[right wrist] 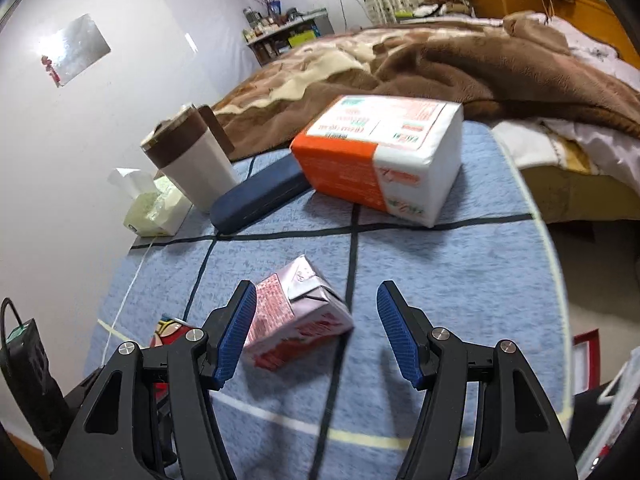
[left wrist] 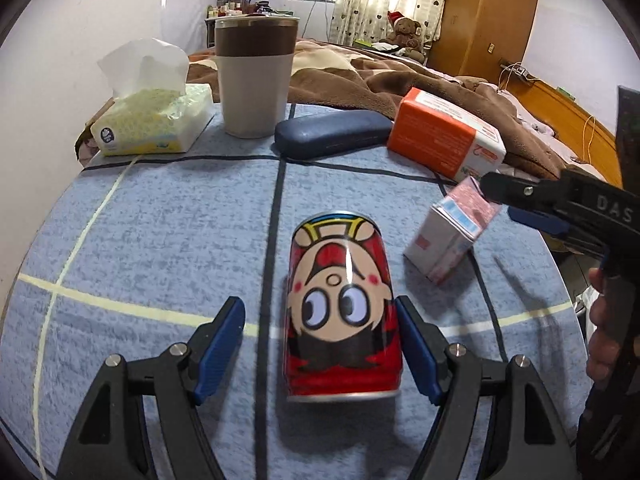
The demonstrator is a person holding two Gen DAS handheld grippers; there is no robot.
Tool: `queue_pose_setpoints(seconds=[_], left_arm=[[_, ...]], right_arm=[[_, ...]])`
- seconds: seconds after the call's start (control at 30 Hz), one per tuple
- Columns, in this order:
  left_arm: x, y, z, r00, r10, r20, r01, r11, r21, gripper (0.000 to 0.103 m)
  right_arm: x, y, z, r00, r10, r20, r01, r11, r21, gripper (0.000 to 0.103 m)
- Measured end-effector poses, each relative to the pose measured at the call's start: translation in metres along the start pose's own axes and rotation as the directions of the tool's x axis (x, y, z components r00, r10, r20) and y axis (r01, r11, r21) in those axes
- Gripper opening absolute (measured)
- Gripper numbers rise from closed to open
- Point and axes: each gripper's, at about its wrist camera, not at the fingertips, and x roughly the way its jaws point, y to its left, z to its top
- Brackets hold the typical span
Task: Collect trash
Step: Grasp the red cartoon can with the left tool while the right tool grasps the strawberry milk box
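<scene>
The blue checked tablecloth (left wrist: 160,240) covers the work surface; a brown blanket (right wrist: 460,60) lies on the bed behind it.

At the far edge stand, left to right in the left wrist view: a soft tissue pack (left wrist: 156,120), a beige tumbler with a brown band (left wrist: 256,76), a dark blue glasses case (left wrist: 332,134) and an orange-and-white napkin pack (left wrist: 444,136). The case lies between tumbler and napkin pack.

The red cartoon can (left wrist: 342,316) lies on its side on the cloth, inside my left gripper (left wrist: 320,344). The jaws are spread; the right pad sits just beside the can wall, and the left pad stands clear of it.

The small pink-and-white drink carton (right wrist: 296,312) lies tilted on the cloth, right of the can. My right gripper (right wrist: 316,332) is released, jaws wide. Its left pad is close against the carton's printed side; whether it touches I cannot tell. The right pad is well apart.
</scene>
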Motion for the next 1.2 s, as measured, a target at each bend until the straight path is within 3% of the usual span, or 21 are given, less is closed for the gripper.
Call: queue_pose_setpoints(seconds=[0.23,0.47,0.63,0.73,0.97,1.1,1.2], left_arm=[[0.002,0.017,0.007,1.0,0.018,0.001,-0.018,1.0,0.01,0.077],[0.003,0.031,0.008,1.0,0.024,-0.003,-0.024,1.0,-0.014,0.077],[0.002,0.039,0.009,1.0,0.025,0.0,-0.025,0.999,-0.023,0.077],[0.002,0.04,0.009,1.0,0.028,-0.002,-0.028,0.999,-0.018,0.077],[0.008,0.036,0.008,1.0,0.007,-0.029,-0.007,1.0,-0.019,0.077],[0.008,0.037,0.01,0.999,0.023,-0.024,-0.023,1.0,-0.02,0.077],[0.007,0.039,0.01,0.999,0.028,-0.023,-0.028,0.999,-0.019,0.077]], right_arm=[[0.023,0.015,0.011,0.998,-0.024,-0.051,0.027,0.999,0.044,0.064],[0.029,0.033,0.002,0.995,-0.049,-0.084,0.046,0.998,-0.04,0.064],[0.014,0.035,-0.018,0.992,-0.087,-0.087,0.071,0.983,-0.167,0.064],[-0.001,0.027,-0.032,0.995,-0.071,-0.073,0.055,0.979,-0.197,0.065],[-0.023,-0.003,-0.047,0.996,-0.045,-0.079,0.038,0.996,-0.079,0.065],[-0.027,0.003,-0.053,0.998,-0.034,-0.06,0.03,0.998,-0.062,0.065],[-0.028,0.015,-0.061,0.998,0.042,-0.037,-0.046,0.993,-0.112,0.066]])
